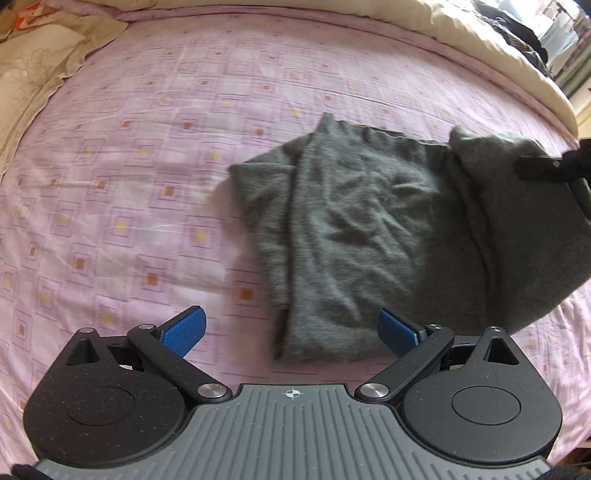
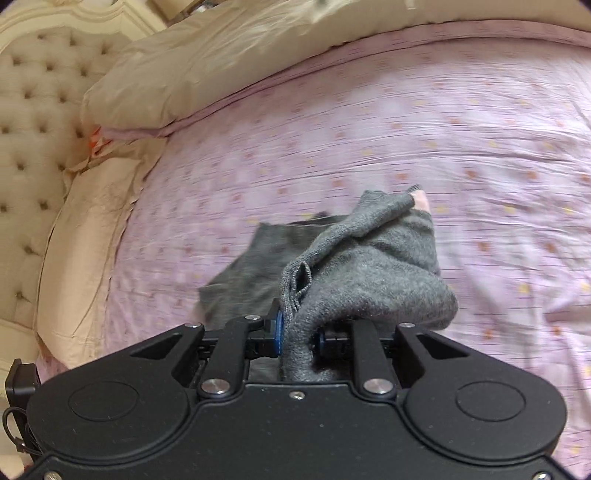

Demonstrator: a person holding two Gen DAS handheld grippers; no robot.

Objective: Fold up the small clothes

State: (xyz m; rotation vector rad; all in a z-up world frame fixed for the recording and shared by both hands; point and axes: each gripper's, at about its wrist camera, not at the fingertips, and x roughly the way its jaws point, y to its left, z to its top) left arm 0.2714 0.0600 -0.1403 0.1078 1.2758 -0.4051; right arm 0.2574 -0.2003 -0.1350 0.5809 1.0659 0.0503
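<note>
A small grey knit garment (image 1: 362,236) lies partly folded on the pink patterned bed sheet (image 1: 129,184). My left gripper (image 1: 291,332) is open, its blue pads on either side of the garment's near edge, holding nothing. My right gripper (image 2: 299,332) is shut on a bunched fold of the same grey garment (image 2: 369,273) and lifts it above the sheet (image 2: 461,147); the rest of the cloth trails down to the left. The right gripper also shows in the left wrist view (image 1: 546,168) at the far right, over the raised part of the cloth.
Beige pillows (image 1: 33,77) lie at the bed's left side, also in the right wrist view (image 2: 85,229). A tufted cream headboard (image 2: 33,103) stands behind them. A cream duvet (image 1: 461,33) runs along the far edge.
</note>
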